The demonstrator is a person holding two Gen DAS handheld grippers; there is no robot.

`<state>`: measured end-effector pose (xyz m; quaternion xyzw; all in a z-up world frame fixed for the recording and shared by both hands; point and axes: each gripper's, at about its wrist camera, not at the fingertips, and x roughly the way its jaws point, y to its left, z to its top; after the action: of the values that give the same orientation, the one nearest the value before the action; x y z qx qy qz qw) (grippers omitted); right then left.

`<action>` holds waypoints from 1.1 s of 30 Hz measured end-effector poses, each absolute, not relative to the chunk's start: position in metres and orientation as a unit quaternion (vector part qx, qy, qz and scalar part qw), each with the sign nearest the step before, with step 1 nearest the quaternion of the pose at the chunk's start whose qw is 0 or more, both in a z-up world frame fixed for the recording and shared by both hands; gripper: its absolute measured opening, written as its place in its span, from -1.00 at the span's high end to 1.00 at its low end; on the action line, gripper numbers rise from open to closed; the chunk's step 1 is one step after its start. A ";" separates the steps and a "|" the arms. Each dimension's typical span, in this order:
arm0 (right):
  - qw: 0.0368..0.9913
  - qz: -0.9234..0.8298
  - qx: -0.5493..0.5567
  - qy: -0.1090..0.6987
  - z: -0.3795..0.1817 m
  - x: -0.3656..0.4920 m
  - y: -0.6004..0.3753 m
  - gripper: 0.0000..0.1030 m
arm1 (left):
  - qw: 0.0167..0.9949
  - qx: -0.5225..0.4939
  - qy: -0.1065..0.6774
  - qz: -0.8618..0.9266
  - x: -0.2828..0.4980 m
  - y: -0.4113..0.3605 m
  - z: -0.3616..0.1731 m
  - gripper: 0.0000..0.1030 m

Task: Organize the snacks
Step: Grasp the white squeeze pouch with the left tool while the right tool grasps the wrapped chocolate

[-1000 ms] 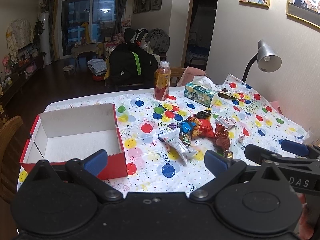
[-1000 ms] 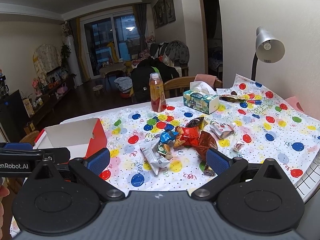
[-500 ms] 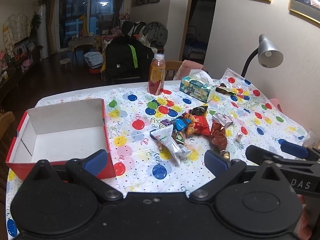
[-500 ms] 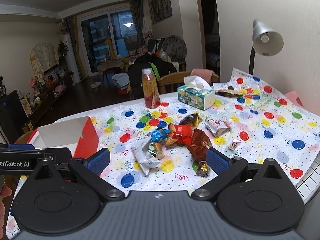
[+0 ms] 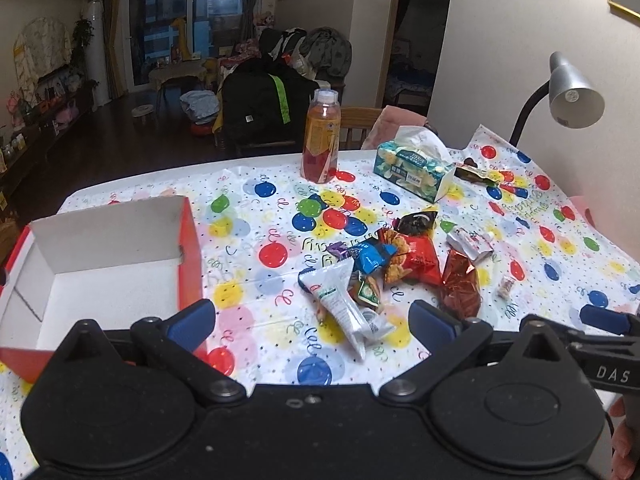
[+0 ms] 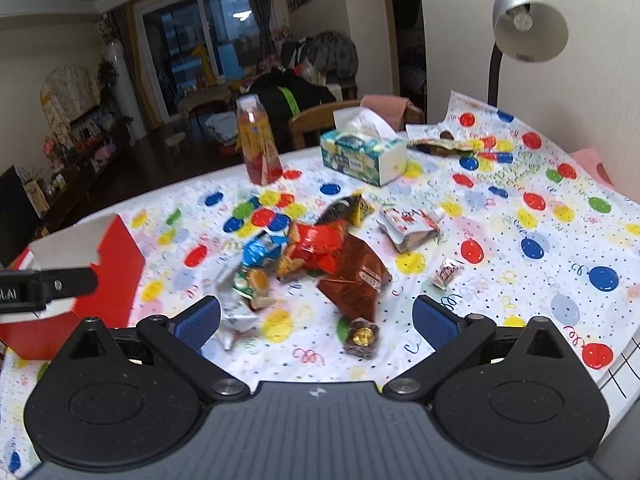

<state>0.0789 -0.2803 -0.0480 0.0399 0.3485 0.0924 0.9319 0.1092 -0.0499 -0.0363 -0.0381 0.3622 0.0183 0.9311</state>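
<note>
We hold the left gripper [image 5: 312,322] low over the near edge of the table, its jaws spread wide with nothing between them. Our right gripper [image 6: 316,320] hangs just to its right, jaws equally wide and empty.

Nearest the right gripper, a small dark sweet with a gold disc [image 6: 361,338] lies on the balloon-print tablecloth [image 6: 532,216]. Just beyond it a brown foil packet [image 6: 356,280] touches the heap of snacks: a red bag [image 5: 416,258], a blue wrapper [image 5: 370,256], a small green packet [image 5: 367,292] and a long white pouch [image 5: 340,300] that reaches toward the near edge. A tiny wrapped candy [image 6: 447,272] sits apart on the right, and a crumpled white and red pouch [image 6: 408,226] lies a little farther back. A dark bag [image 5: 418,222] rests at the far side of the heap.

To the left, well apart from the snacks, stands the open red box [image 5: 188,248], its white inside holding nothing.

Farther off, a bottle of orange drink [image 5: 321,136] stands upright, with a tissue box [image 5: 412,170] to its right. A grey lamp [image 5: 572,96] leans over the far right corner.
</note>
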 end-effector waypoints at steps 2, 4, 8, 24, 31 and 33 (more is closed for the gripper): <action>0.928 0.095 0.030 0.359 -0.057 0.089 -0.284 -0.98 | 0.929 -0.041 0.368 0.019 0.119 -0.053 -0.043 -0.98; 0.924 0.099 0.023 0.369 -0.066 0.099 -0.288 -0.92 | 0.925 -0.045 0.377 0.019 0.130 -0.054 -0.050 -0.94; 0.917 0.105 0.013 0.384 -0.080 0.118 -0.294 -0.83 | 0.913 -0.066 0.403 0.018 0.150 -0.054 -0.068 -0.77; 0.876 0.124 -0.002 0.466 -0.144 0.168 -0.299 -0.21 | 0.872 -0.087 0.481 0.007 0.218 -0.066 -0.127 -0.36; 0.861 0.132 0.026 0.490 -0.154 0.180 -0.300 0.03 | 0.853 -0.120 0.509 0.006 0.238 -0.061 -0.146 -0.22; 0.858 0.135 0.030 0.494 -0.155 0.183 -0.300 0.08 | 0.850 -0.120 0.513 0.013 0.241 -0.060 -0.150 -0.21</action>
<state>0.1825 -0.3005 -0.1552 0.0299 0.4938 0.1354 0.8585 0.2410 -0.0596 -0.1504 -0.1202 0.5126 0.0133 0.8501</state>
